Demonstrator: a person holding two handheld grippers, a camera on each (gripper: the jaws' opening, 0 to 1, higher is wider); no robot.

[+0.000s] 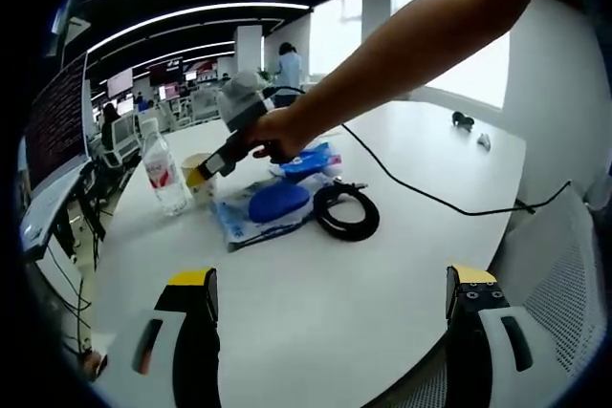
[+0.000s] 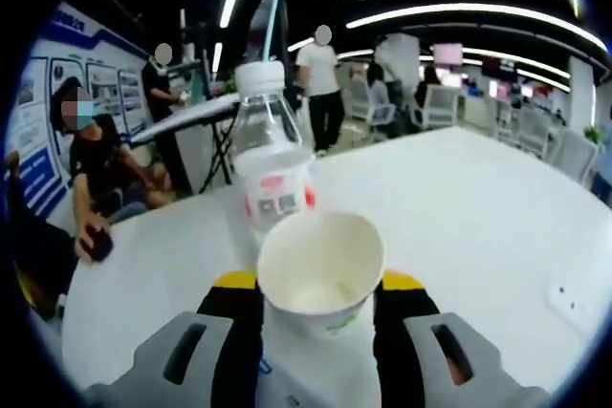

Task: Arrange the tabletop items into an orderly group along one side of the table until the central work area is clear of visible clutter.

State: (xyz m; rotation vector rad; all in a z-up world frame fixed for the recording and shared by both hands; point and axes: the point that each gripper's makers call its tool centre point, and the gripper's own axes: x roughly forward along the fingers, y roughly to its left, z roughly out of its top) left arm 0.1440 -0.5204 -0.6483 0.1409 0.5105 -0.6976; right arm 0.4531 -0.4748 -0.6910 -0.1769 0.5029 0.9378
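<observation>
While the right gripper (image 2: 320,298) clasps a paper cup (image 2: 320,269), the left gripper (image 1: 330,298) gapes.
Bottle (image 2: 273,169) label print blurs unreadable.

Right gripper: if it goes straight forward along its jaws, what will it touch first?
The paper cup, already between the jaws of the right gripper. Just behind it stands the water bottle; the gap between them is unclear.

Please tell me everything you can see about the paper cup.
The cup is white paper with a rolled rim, upright and open. It looks empty; green print shows low on its wall. It sits between the right gripper jaws, which close on its sides. The bottle stands just behind it on the table.
</observation>
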